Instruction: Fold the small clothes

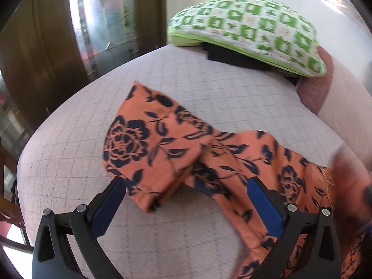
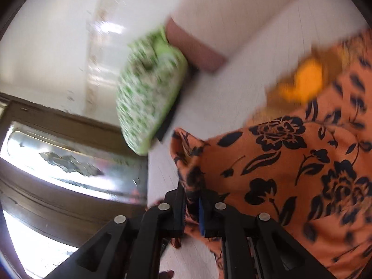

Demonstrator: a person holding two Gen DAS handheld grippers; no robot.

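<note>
- We see an orange garment (image 1: 162, 148) with a dark blue flower print lying on a pale quilted mattress (image 1: 69, 153); it is the piece of clothing to be folded.
- In the left wrist view the garment lies partly doubled over: one flap with a large flower sits toward the left, and a long strip runs off to the lower right edge of the frame.
- Our left gripper (image 1: 186, 186) hangs over the near edge of the garment with its jaws wide apart; the blue pads (image 1: 262, 204) touch nothing that we can make out, and the cloth passes below the gap.
- Our right gripper (image 2: 191, 200) has its jaws narrow, with a bunched edge of the garment (image 2: 290, 169) between the two fingers; the cloth rises in a peak just past the tips.
- We cannot tell whether the pads press firmly on that fold, since the right wrist view is blurred.
- A green and white checked pillow (image 1: 251, 30) lies at the far end of the mattress, well apart from the garment, with something dark (image 1: 232, 58) under it.
- A brown wooden door frame with a glass panel (image 1: 102, 23) stands beyond the mattress on the left.
</note>
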